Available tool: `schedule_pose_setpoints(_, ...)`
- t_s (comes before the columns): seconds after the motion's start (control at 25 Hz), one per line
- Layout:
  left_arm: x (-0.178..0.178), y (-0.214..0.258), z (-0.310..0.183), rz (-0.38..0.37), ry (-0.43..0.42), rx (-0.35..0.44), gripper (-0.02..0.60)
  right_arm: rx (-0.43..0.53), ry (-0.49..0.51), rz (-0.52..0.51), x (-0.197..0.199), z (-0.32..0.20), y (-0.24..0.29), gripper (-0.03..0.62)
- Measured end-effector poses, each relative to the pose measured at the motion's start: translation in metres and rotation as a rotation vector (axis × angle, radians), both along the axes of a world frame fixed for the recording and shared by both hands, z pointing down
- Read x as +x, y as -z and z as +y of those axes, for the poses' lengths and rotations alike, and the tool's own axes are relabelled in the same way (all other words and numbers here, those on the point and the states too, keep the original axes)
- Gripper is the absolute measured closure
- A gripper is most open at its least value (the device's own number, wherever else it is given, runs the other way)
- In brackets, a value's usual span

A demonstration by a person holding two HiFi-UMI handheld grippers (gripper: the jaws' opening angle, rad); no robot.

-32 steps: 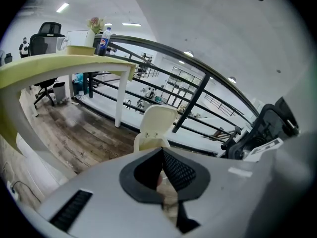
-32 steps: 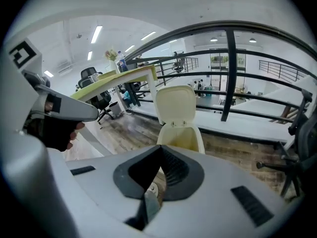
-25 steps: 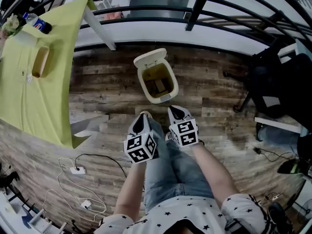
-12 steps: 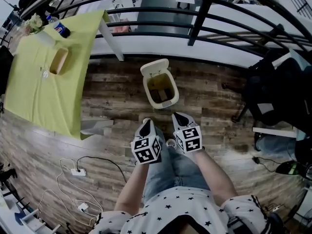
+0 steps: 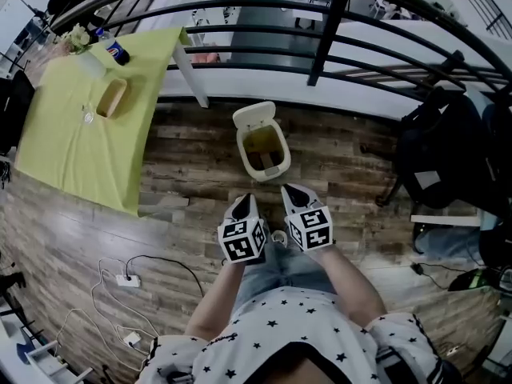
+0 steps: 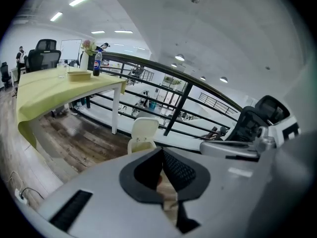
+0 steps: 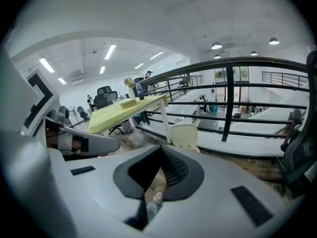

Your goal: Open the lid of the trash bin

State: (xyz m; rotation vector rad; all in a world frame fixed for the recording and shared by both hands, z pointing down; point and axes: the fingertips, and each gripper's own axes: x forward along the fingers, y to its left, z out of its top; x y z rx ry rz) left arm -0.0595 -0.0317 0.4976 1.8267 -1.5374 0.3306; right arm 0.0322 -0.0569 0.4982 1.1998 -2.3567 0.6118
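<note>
Progress: we judge the task done, trash bin [image 5: 272, 171] lid [image 5: 254, 116] stands up | left gripper [image 5: 243, 201], right gripper [image 5: 290, 190]: jaws pressed together, empty, well apart from the bin.

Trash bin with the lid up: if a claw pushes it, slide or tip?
The trash bin looks small and thin-walled, so it is probably light and would likely slide on the wood floor. Its lid stands upright on the far side, so a high push there may tip it. The lid seems hinged and likely swings freely.
</note>
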Motion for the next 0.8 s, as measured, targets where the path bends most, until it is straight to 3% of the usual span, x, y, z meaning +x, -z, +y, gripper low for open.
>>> schedule_pose_setpoints(0.8, 0.028, 0.062, 0.014, 0.009, -0.076, 0.075, 0.569, 0.088, 0.043, -0.034, 0.01, 0.032, 0.071, 0.6)
